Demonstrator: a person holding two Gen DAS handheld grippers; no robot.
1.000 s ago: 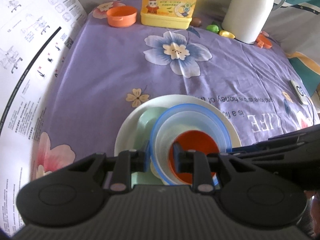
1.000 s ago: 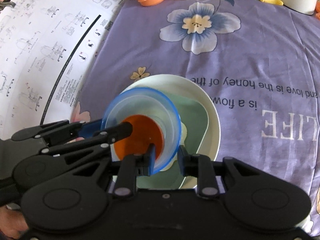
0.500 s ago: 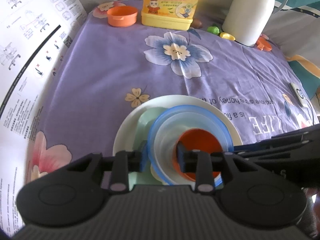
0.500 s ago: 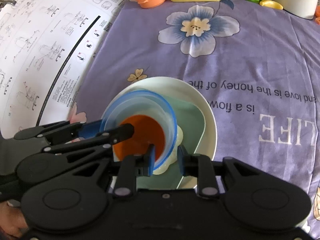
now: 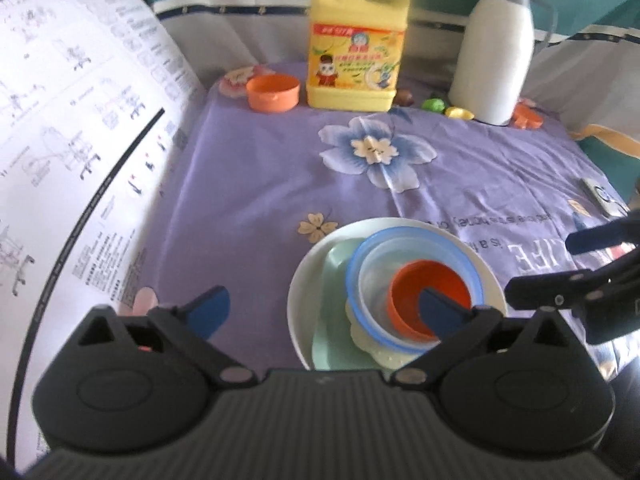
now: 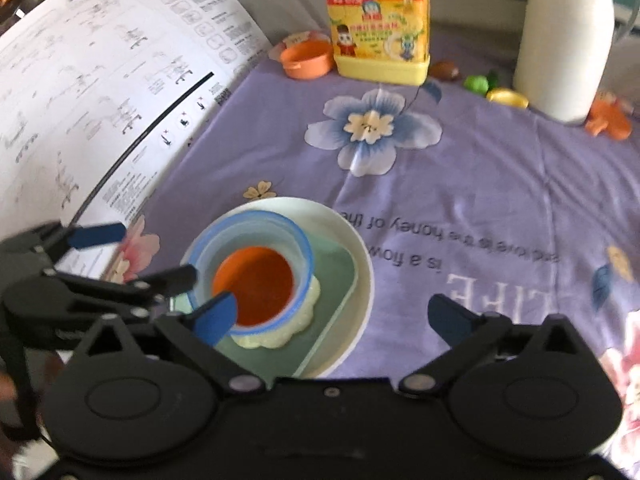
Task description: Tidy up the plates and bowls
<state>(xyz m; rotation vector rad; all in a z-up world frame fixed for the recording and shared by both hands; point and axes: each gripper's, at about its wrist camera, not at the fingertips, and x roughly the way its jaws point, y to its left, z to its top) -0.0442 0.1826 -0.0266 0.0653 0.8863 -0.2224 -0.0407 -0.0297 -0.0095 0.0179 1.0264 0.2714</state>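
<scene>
A stack stands on the purple flowered cloth: a white round plate (image 5: 308, 276) (image 6: 352, 240), a pale green square plate (image 5: 334, 264) (image 6: 340, 280), a cream flower-shaped dish (image 6: 280, 336), a clear blue-rimmed bowl (image 5: 374, 248) (image 6: 256, 220) and an orange bowl (image 5: 430, 292) (image 6: 254, 284) inside it. My left gripper (image 5: 324, 310) is open and empty, raised just left of the stack. My right gripper (image 6: 338, 316) is open and empty, raised over the stack's right side. Each gripper shows in the other's view, the right (image 5: 576, 264) and the left (image 6: 132, 252).
At the back stand a yellow detergent bottle (image 5: 356, 48) (image 6: 380, 24), a white thermos jug (image 5: 496, 52) (image 6: 568, 40) and a second small orange bowl (image 5: 272, 92) (image 6: 308, 60). Small toy pieces (image 5: 444, 106) lie between them. A large printed paper sheet (image 5: 72, 152) (image 6: 100, 92) covers the left.
Both grippers let go of the blue-rimmed bowl's rim, opened wide and pulled up and back. The stack stays on the cloth.
</scene>
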